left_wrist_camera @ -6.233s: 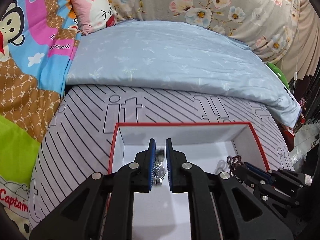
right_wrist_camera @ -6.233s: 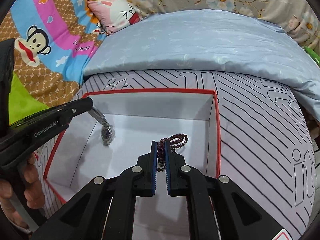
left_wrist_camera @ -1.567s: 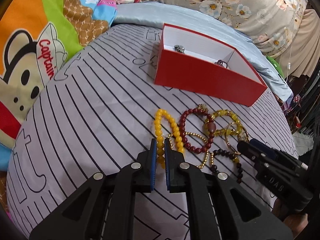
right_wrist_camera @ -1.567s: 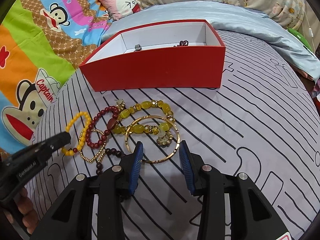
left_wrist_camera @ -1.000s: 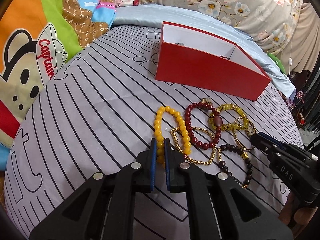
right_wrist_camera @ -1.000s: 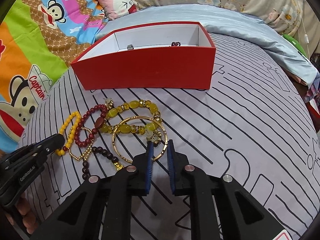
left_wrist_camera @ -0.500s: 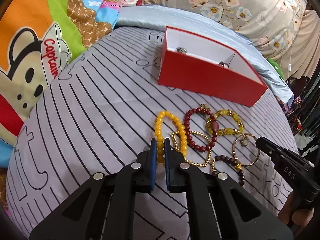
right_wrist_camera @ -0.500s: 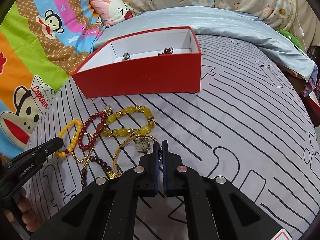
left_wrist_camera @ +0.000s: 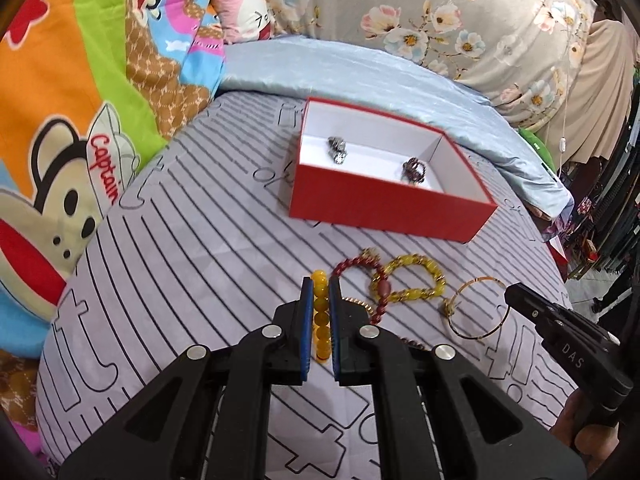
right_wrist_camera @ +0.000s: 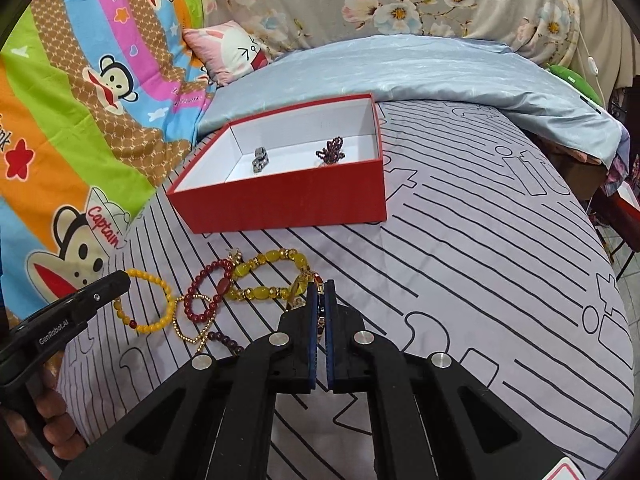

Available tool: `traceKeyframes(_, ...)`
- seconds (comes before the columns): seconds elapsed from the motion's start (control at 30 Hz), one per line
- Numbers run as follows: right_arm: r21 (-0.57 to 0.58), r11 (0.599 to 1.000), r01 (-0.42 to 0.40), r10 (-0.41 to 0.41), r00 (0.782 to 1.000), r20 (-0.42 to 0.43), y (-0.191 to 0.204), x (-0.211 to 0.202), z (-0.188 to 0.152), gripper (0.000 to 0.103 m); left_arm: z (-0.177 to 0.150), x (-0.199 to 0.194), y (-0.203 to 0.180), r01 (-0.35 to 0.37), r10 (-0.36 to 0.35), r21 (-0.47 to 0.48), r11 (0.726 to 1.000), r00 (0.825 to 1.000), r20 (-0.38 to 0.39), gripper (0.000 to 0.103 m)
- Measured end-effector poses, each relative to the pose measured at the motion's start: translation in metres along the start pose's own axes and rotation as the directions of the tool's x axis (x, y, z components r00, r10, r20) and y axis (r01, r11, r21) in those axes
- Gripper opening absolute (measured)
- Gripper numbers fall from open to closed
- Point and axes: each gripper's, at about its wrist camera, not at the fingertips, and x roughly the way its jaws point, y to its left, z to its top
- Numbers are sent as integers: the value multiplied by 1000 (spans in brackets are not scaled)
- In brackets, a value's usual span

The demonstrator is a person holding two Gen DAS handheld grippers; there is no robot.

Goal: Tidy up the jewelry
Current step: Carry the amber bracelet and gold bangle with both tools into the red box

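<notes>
On the bed, over the grey striped sheet (right_wrist_camera: 480, 240), both grippers have something pinched. The left gripper (left_wrist_camera: 320, 292) has its jaws drawn in narrow around a run of the yellow bead bracelet (right_wrist_camera: 148, 300); from the left wrist view the amber-yellow beads sit stacked in a line between the blue pads. In the right wrist view the rest of that loop hangs out past the gripper's tip, close above the sheet.

The right gripper (right_wrist_camera: 320, 292) has its jaws nearly closed on the thin gold bangle (left_wrist_camera: 478, 308), gripping one edge of it. From the left wrist view the bangle shows as an open ring with a small charm on its left side, the gripper's tip at its right rim.

Between the two lie the pieces not held: a dark red bead bracelet (right_wrist_camera: 208, 292) just beside the yellow one, a chunky yellow stone bracelet (right_wrist_camera: 268, 276) touching it, a fine gold bead chain (right_wrist_camera: 192, 328) lying under the red beads, and a string of dark brown beads (right_wrist_camera: 226, 340) nearest the grippers.

Further back on the sheet stands the red box (right_wrist_camera: 288, 200), open, white inside. A silver watch (right_wrist_camera: 259, 159) rests toward its left end and a bundle of dark garnet-coloured beads (right_wrist_camera: 330, 152) toward its right, well apart from each other. Behind the box are a pale blue quilt (right_wrist_camera: 440, 68) and a pink rabbit pillow (right_wrist_camera: 228, 48).
</notes>
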Motion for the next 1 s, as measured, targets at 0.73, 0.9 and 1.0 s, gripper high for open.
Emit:
traceKeyframes(0.73, -34, 999, -36, 40, 994, 106, 0, -20, 56, 3, 72, -15, -44, 20, -34, 99, 995, 990, 139, 7)
traceKeyframes(0.9, -50, 998, -43, 49, 991, 125, 5, -10, 83, 3, 100, -6, -45, 46, -62, 100, 994, 985, 159, 7)
traceKeyframes(1.0, -64, 998, -26, 35, 990, 135, 9, 0, 98, 3, 112, 2, -45, 36, -55, 112, 993, 984, 172, 7)
